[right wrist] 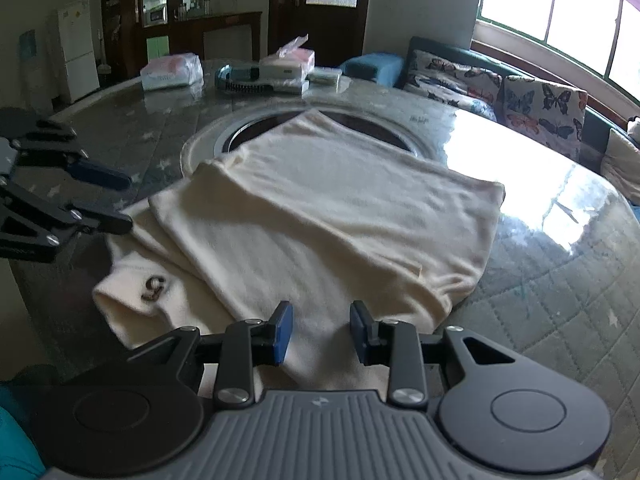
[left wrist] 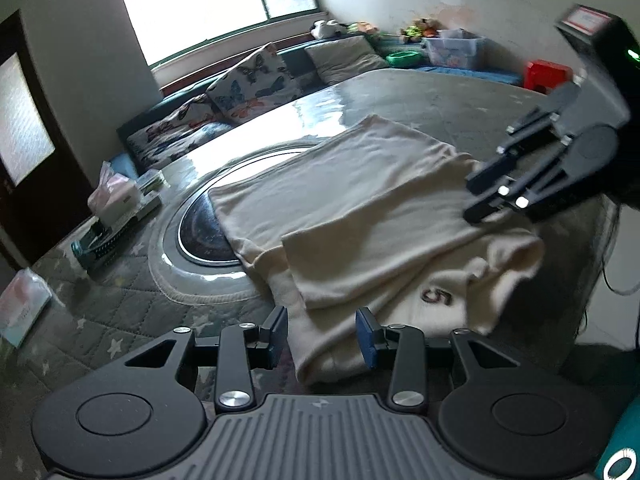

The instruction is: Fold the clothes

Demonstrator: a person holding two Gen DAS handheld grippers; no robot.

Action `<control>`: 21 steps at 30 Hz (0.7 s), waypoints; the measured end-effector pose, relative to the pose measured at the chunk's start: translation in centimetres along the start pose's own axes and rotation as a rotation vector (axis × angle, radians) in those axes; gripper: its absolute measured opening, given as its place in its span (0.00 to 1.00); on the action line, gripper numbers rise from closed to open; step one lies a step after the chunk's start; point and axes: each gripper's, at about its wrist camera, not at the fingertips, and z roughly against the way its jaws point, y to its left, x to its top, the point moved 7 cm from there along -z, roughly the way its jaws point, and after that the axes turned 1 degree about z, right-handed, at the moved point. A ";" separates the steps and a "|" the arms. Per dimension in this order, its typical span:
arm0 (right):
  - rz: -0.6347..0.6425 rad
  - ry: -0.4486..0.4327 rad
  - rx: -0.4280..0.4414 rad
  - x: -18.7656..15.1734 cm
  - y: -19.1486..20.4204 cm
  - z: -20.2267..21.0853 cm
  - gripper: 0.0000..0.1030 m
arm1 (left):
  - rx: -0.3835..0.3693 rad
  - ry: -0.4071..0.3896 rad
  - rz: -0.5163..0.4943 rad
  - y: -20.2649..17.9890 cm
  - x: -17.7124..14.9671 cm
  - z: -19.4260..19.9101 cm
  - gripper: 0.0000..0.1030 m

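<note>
- A cream sweater (left wrist: pixel 352 208), partly folded, is lying across the round tabletop (left wrist: pixel 440 96), its far end draping over the dark circular inset (left wrist: pixel 200 232) at the centre.
- The left gripper (left wrist: pixel 322 334) is hovering at the garment's near edge, its blue-padded fingers (left wrist: pixel 366 336) spread apart with cream cloth showing in the gap between them; whether the pads are touching the fabric cannot be told.
- The right gripper (right wrist: pixel 320 332) is hanging over the opposite near edge of the sweater (right wrist: pixel 328 216), its fingers (right wrist: pixel 282 332) likewise spread and gripping nothing, cloth again showing between them.
- In the left wrist view the right gripper (left wrist: pixel 486 194) is appearing at the right, its fingers parted just above the sweater's side; in the right wrist view the left gripper (right wrist: pixel 116 200) is reaching in from the left beside the garment's folded edge.
- A clear storage bin (left wrist: pixel 454 52) is sitting on the far bench under the wall, its contents too blurred to name, with a green bowl (left wrist: pixel 402 58) just beside it.
- The sweater is showing a soft, ribbed knit, one panel folded over the body, and a small dark number patch (right wrist: pixel 154 282) on the lower layer near the tabletop's edge.
- A tissue pack (right wrist: pixel 172 70) and a teal brush (right wrist: pixel 240 78) are resting on the far side, well apart from the garment.
</note>
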 end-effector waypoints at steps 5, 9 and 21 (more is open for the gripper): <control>0.002 -0.020 -0.004 0.2 0.1 1.0 0.36 | -0.049 -0.028 -0.116 -1.8 -1.0 1.3 0.39; 0.025 -0.026 -0.005 0.2 0.4 2.0 0.39 | -0.073 -0.047 -0.195 -3.3 -1.5 1.4 0.39; 0.078 -0.033 -0.007 -0.5 1.2 3.7 0.41 | -0.105 -0.116 -0.331 -6.6 -1.2 -0.3 0.31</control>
